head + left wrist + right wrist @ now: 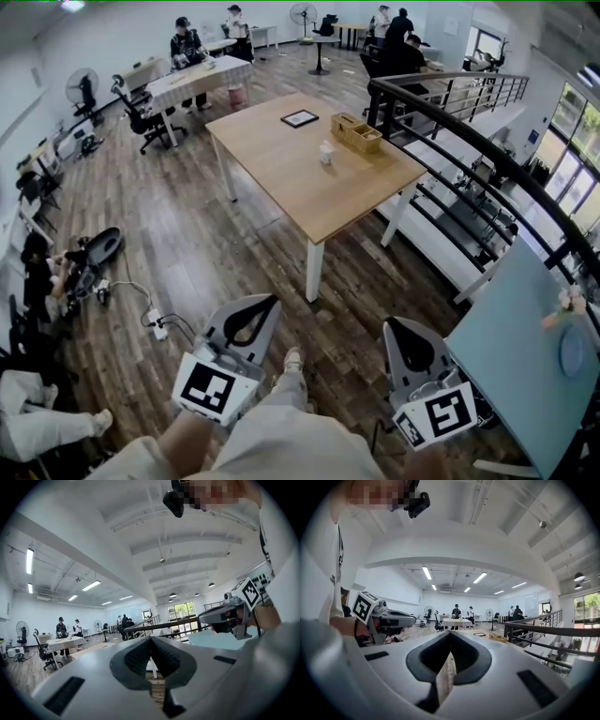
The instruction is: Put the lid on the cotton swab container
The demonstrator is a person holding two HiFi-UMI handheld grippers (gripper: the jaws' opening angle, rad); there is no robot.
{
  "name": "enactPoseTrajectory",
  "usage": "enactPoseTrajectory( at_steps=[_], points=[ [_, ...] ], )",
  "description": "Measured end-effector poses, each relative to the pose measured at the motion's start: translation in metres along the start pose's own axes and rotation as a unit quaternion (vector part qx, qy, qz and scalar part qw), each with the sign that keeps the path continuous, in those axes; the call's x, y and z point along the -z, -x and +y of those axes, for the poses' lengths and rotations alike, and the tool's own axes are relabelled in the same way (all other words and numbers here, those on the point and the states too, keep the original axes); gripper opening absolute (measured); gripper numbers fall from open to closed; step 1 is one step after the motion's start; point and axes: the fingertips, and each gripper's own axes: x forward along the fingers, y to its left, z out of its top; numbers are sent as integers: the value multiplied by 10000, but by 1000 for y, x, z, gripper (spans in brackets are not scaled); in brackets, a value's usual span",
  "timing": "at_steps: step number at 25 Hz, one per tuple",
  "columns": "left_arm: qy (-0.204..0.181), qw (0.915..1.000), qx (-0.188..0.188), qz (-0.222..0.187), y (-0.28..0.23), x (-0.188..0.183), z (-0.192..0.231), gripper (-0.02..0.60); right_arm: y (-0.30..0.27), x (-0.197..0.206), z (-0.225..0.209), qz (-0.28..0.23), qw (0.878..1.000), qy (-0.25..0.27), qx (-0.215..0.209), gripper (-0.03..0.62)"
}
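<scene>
Wooden table (309, 187) stands well off at twelve o'clock, with open floor (187, 244) between. A pale blue table (511, 375) sits just beside the right gripper (392, 326), at its three o'clock. By the far edge is seemingly the swab container (567, 302), with the lid (572, 352) apart at its six. The left gripper (273, 301) and the right are both pressed together, empty.

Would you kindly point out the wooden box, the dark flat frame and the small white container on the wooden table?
wooden box (351, 139): head view, its near side.
dark flat frame (299, 118): head view, its middle.
small white container (325, 153): head view, its side wall.
</scene>
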Motion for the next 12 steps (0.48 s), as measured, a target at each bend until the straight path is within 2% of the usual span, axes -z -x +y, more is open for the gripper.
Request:
enactPoseTrajectory(
  at_steps=[12],
  points=[
    [-90,9999,58,-109,-66,10,35,23,-61,13,-47,102,9998,131,92,26]
  ],
)
